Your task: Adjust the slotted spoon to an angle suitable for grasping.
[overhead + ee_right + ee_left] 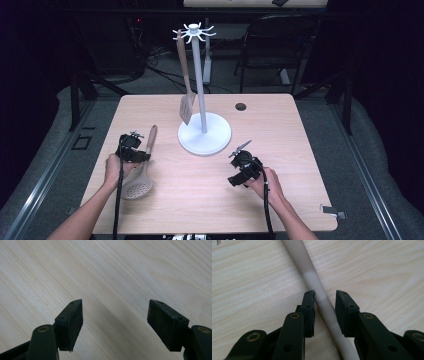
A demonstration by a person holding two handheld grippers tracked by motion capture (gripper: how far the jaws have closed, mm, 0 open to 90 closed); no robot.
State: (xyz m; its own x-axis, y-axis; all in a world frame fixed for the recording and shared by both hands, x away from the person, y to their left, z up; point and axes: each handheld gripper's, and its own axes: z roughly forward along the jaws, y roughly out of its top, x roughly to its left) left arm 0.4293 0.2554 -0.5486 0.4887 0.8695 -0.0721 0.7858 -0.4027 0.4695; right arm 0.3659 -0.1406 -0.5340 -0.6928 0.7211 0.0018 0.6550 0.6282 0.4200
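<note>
Left gripper (325,303): my jaws stand apart on either side of the slotted spoon's handle (322,300), just right of frame centre. The left pad looks to be touching it or nearly so; the right pad is clear of it. Nothing is clamped.

Right gripper (115,315): my jaws are spread wide over bare wood, holding nothing.

Slotted spoon (141,172): it lies flat on the table (280,125) at lower left of the high view, handle pointing up the frame, pale slotted bowl toward me.

Stand (204,132): a white round-based pole with hooks at its top, centre frame, with a wooden spatula (185,90) hanging on its left side.

Risk, slipping: the handle is round and smooth, and it sits off-centre between my pads. If I close like this, I judge it could roll or squirt sideways.

Risk, tipping: I'm gripping the handle well away from the bowl, so the heavier bowl end may sag and twist in the pads once lifted.

Risk, collision: if this spoon is meant for a hook, the hanging spatula is close enough to be knocked.

Left hand (114,167): at lower left, forearm coming up from the bottom edge, gripper low over the handle.

Right hand (267,185): lower right of centre, gripper angled toward the stand's base, apart from it.
</note>
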